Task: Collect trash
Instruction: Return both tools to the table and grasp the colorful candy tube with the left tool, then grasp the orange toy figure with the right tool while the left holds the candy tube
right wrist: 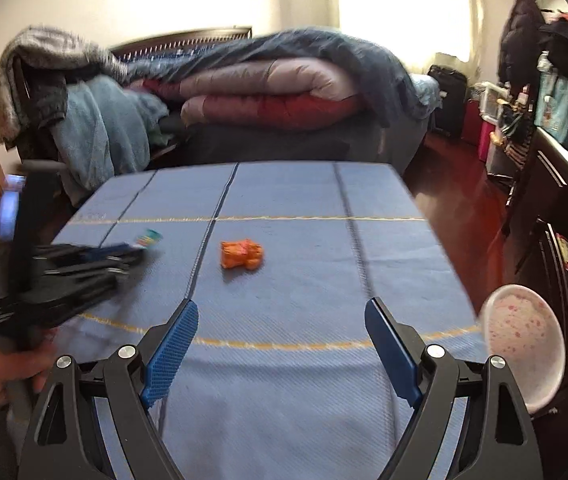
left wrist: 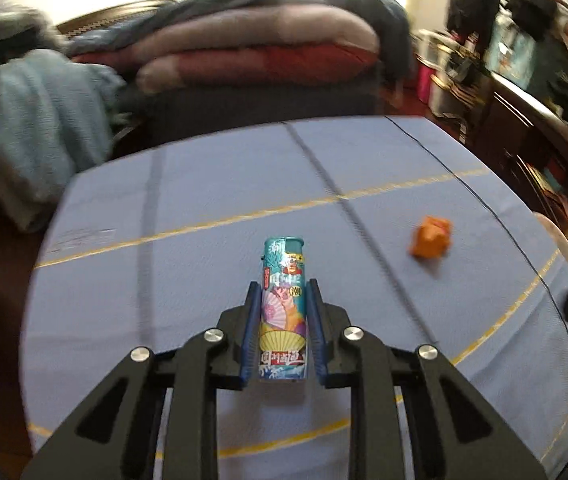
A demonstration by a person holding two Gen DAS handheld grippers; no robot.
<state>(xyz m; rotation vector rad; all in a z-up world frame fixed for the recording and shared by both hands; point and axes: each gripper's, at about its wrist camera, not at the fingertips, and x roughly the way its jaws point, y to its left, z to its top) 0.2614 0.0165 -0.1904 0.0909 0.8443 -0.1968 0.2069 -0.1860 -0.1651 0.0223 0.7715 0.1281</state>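
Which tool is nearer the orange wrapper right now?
Right. The open right tool faces the orange wrapper head-on across bare cloth; the left tool, shut on the lighter, sits off to its side.

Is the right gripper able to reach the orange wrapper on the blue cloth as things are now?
Probably yes. The right gripper is open and empty, and the orange wrapper lies straight ahead on the blue cloth with nothing between them. The left gripper, shut on the lighter, stays off to the side.
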